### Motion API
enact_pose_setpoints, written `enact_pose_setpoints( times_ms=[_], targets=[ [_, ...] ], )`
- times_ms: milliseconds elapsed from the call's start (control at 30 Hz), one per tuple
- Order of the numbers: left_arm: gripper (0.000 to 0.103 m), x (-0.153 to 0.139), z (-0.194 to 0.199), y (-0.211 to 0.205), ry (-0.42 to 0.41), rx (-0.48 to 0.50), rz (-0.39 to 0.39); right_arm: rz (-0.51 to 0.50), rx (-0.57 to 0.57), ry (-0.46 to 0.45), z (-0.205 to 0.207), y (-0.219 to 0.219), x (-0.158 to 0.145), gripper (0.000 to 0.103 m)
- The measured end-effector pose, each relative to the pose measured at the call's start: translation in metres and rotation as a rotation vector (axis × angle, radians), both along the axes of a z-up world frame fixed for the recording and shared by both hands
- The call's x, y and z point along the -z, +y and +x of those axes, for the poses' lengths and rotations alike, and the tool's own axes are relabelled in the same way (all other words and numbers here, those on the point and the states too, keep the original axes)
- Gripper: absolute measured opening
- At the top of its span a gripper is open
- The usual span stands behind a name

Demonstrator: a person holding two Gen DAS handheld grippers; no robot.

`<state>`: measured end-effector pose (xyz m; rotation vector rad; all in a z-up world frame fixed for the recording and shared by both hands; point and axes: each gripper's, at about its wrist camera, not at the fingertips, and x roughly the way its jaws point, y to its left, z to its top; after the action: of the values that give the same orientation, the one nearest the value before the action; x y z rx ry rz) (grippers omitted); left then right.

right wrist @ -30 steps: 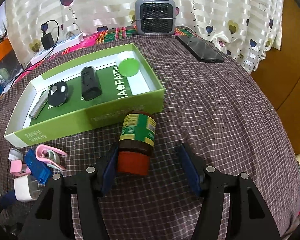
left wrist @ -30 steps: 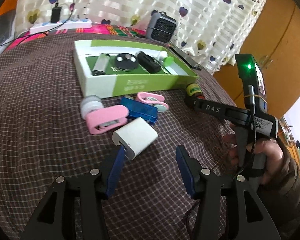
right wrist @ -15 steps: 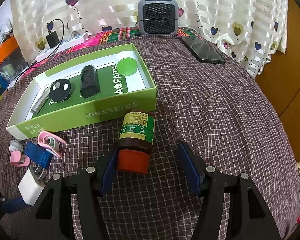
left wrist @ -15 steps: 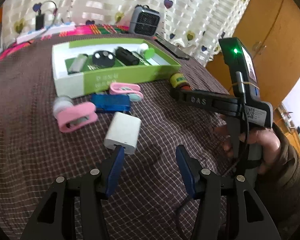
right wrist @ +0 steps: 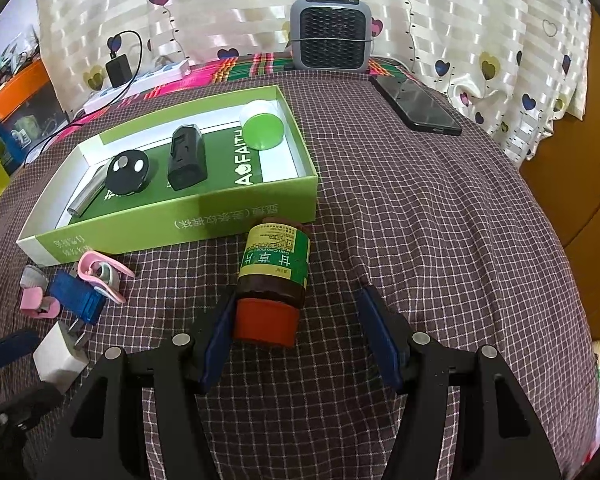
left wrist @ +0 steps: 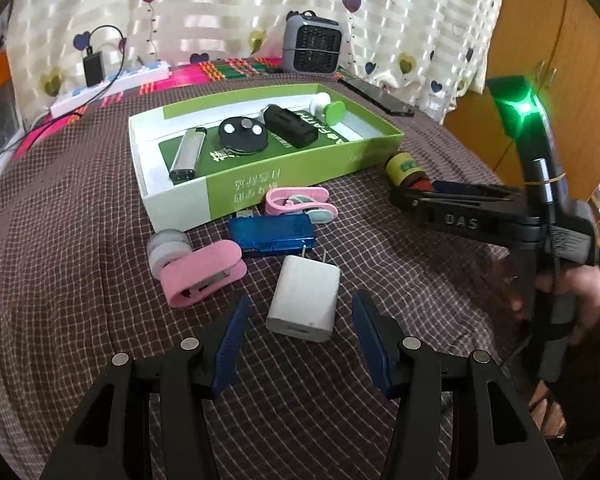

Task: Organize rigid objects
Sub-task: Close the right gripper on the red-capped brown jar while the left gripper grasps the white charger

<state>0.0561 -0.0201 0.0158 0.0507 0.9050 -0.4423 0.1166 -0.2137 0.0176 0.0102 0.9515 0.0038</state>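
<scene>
A white charger block (left wrist: 303,305) lies on the checked cloth, between the open fingers of my left gripper (left wrist: 300,334). My right gripper (right wrist: 300,328) is open around the red cap of a brown bottle (right wrist: 274,280) with a green label, lying on its side; its left pad is at the cap. The bottle also shows in the left wrist view (left wrist: 405,168). A green box (right wrist: 220,216) holds a lighter (left wrist: 188,154), a round black fob (left wrist: 243,135), a black block (left wrist: 290,126) and a green-lidded jar (right wrist: 262,128). In front of the box lie a blue adapter (left wrist: 272,232) and two pink clips (left wrist: 204,274) (left wrist: 300,202).
A grey fan heater (right wrist: 330,32) stands at the back of the table. A black phone (right wrist: 416,106) lies at the back right. A power strip with a charger and cable (right wrist: 136,80) is at the back left. The table drops away on the right.
My left gripper has swung left, so the white charger now sits between its fingers instead of at the left finger. My right gripper has stayed around the bottle.
</scene>
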Motion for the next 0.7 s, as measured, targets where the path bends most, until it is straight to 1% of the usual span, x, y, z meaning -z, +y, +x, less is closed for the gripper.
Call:
enact_pose_setpoints(
  times_ms=[100,267,600,667,700],
  targets=[
    [0.053,0.004,0.004,-0.007,0.001,0.016,0.031,-0.001,-0.011,-0.002,0.0,0.0,0.0,0.061],
    [0.053,0.006,0.008,-0.014,-0.015,0.0,0.078,0.002,-0.03,-0.003,0.002,-0.002,0.0,0.061],
    [0.052,0.008,0.008,-0.014,-0.022,-0.009,0.076,0.003,-0.053,-0.007,0.002,-0.004,0.002,0.062],
    [0.051,0.008,0.008,-0.013,-0.024,-0.015,0.073,0.003,-0.052,-0.012,0.001,-0.004,0.003,0.062],
    [0.048,0.008,0.008,-0.013,-0.025,-0.019,0.073,0.005,-0.052,-0.013,0.001,-0.004,0.003,0.062]
  ],
)
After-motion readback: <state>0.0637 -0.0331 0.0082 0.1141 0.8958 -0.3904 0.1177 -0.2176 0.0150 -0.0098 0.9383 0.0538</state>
